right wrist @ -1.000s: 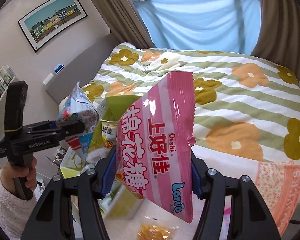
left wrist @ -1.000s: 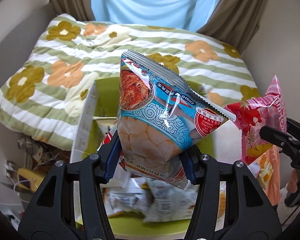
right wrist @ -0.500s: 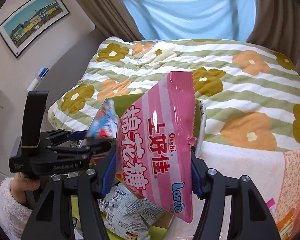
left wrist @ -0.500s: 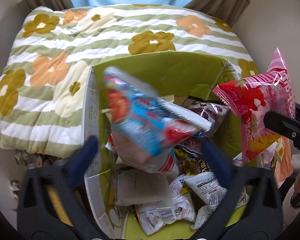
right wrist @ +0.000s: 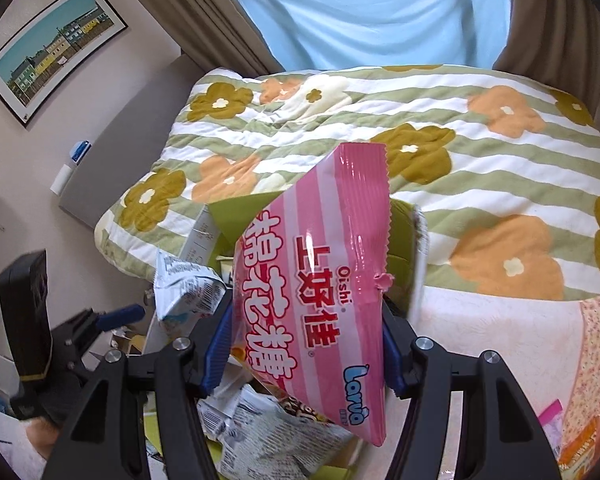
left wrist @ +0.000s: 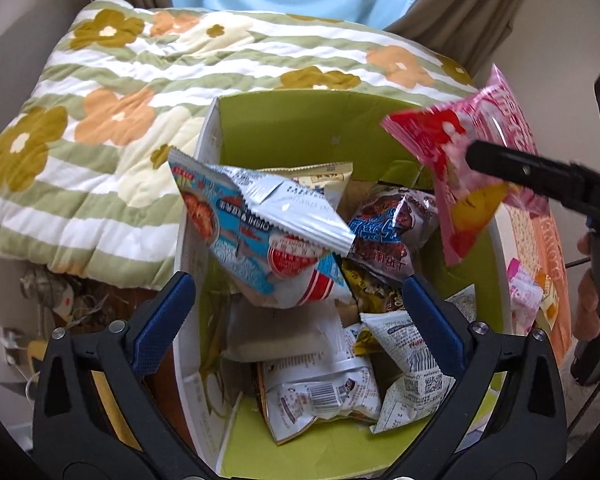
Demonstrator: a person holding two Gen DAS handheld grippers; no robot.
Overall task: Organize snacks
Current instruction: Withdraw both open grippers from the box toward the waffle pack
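A green cardboard box (left wrist: 300, 124) holds several snack packets. A blue and white shrimp chip bag (left wrist: 268, 236) lies on top of the pile at the box's left side. My left gripper (left wrist: 296, 320) is open and empty above the box, just in front of that bag. My right gripper (right wrist: 302, 344) is shut on a pink striped cotton candy bag (right wrist: 324, 300) and holds it over the box's right edge; the pink bag also shows in the left wrist view (left wrist: 472, 148). The left gripper shows in the right wrist view (right wrist: 112, 320).
A bed with a green striped flowered quilt (left wrist: 112, 92) lies behind the box. A pink and orange cloth (right wrist: 580, 360) with small packets (left wrist: 528, 292) is to the right. Clutter lies on the floor at the left (left wrist: 64, 300). Curtains hang at the back.
My left gripper opened and let go of the shrimp chip bag, which dropped into the box. My right gripper carried the pink bag over the box.
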